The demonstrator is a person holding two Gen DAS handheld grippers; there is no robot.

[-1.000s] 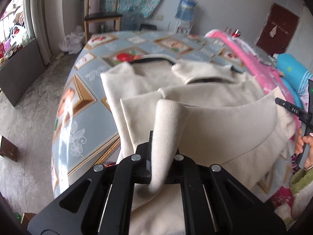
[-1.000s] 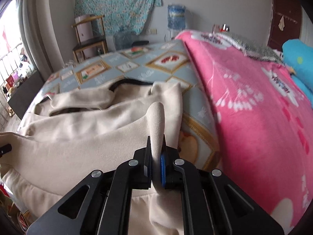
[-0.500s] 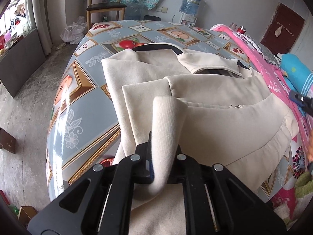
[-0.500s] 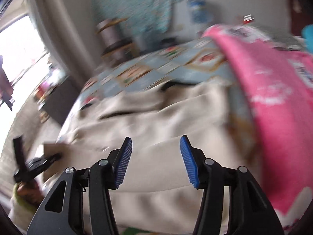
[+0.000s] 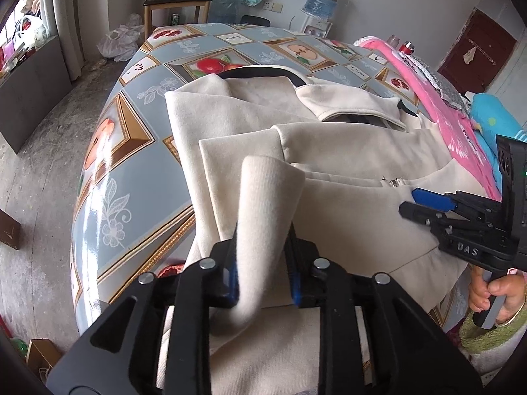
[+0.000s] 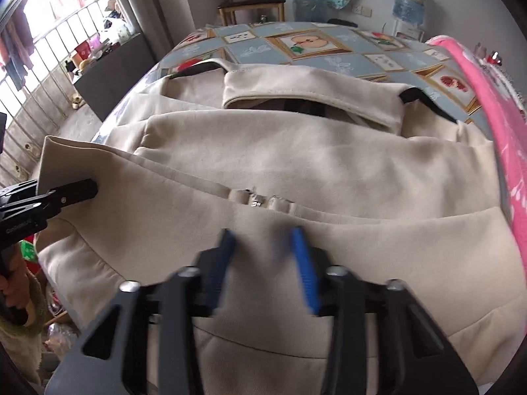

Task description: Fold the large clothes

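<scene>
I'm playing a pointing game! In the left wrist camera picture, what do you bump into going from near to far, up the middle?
Left claw → cream cuff → cream jacket → fruit tablecloth → wooden chair.

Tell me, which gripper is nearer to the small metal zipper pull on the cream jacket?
Right. The right gripper hovers just below the zipper pull; the left gripper, with a cream cuff between its fingers, sits farther aside.

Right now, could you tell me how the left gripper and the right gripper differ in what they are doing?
The left gripper has a ribbed cream fold of the garment between its just-opening jaws; the right gripper has nothing between its jaws, which have just been closing. The left sits at the garment's edge, the right over its middle near the zipper. Both have blue pads.
</scene>
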